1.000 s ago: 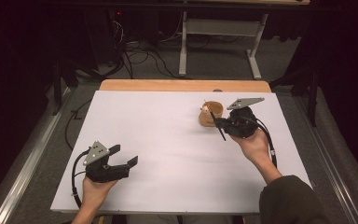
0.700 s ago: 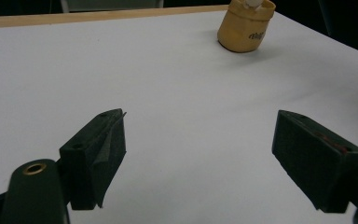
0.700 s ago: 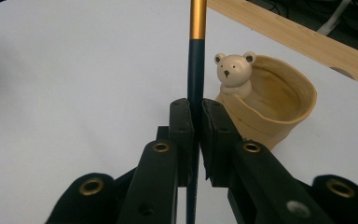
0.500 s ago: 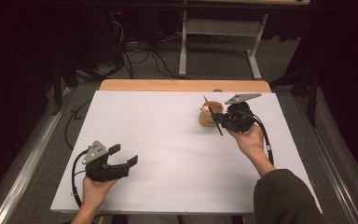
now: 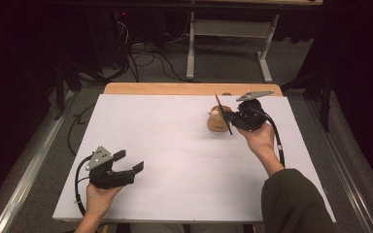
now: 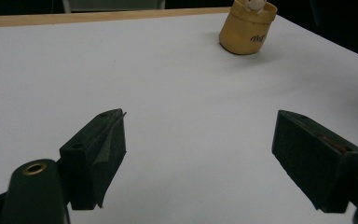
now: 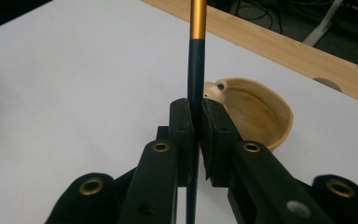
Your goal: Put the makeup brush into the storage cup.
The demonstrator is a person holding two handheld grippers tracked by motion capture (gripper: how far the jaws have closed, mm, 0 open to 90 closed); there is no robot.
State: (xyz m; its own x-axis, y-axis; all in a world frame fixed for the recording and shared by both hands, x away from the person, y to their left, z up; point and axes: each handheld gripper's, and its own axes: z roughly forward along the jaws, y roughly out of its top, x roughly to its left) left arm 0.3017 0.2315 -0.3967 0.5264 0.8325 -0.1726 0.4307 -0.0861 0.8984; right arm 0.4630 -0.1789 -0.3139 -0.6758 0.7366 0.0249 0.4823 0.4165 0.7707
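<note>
The right gripper [image 5: 230, 118] is clamped on a thin dark pencil [image 7: 195, 70] with a gold band, held just beside a tan cup [image 5: 217, 119] at two o'clock on the table [image 5: 175, 141]. At seven o'clock, the left gripper [image 5: 128, 161] stands open, empty.

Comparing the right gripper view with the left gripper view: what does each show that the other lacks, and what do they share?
Right gripper view: the right hand-held gripper shut on a dark pen with a gold band, and the open mouth of the tan holder just beyond it. Left gripper view: the left hand-held gripper open over bare surface, and the holder's outer wall with a small printed label. Both: the tan holder, the white table surface and its wooden far edge.
</note>
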